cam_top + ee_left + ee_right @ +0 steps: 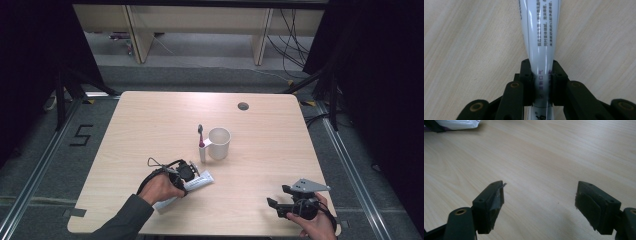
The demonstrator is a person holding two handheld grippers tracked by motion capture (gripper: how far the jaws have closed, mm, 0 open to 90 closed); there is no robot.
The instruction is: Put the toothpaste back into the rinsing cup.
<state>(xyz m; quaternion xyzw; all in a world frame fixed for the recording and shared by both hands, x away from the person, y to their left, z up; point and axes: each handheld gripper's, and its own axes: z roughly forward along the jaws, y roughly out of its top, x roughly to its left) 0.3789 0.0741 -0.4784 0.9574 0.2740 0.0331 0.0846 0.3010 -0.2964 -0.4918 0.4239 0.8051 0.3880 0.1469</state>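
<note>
A white toothpaste tube (199, 181) lies flat on the wooden table (150, 120) near its front left. My left gripper (186, 172) is shut on this tube; in the left gripper view the tube (540, 37) runs away from me, its narrow part pinched between the two black pads (527, 82). A white cup (219, 143) stands at the table's middle, and a toothbrush (201, 145) stands upright against its left side. Near the front right edge my right gripper (278, 196) stays open, and nothing lies between its fingers (491, 205) but bare wood.
A round cable hole (243, 106) sits in the table's far side. The floor left of the table carries a black mark shaped like a 5 (81, 135). Wooden furniture legs and cables (290, 45) stand beyond the far edge. A white edge of the tube (456, 123) shows at top left of the right gripper view.
</note>
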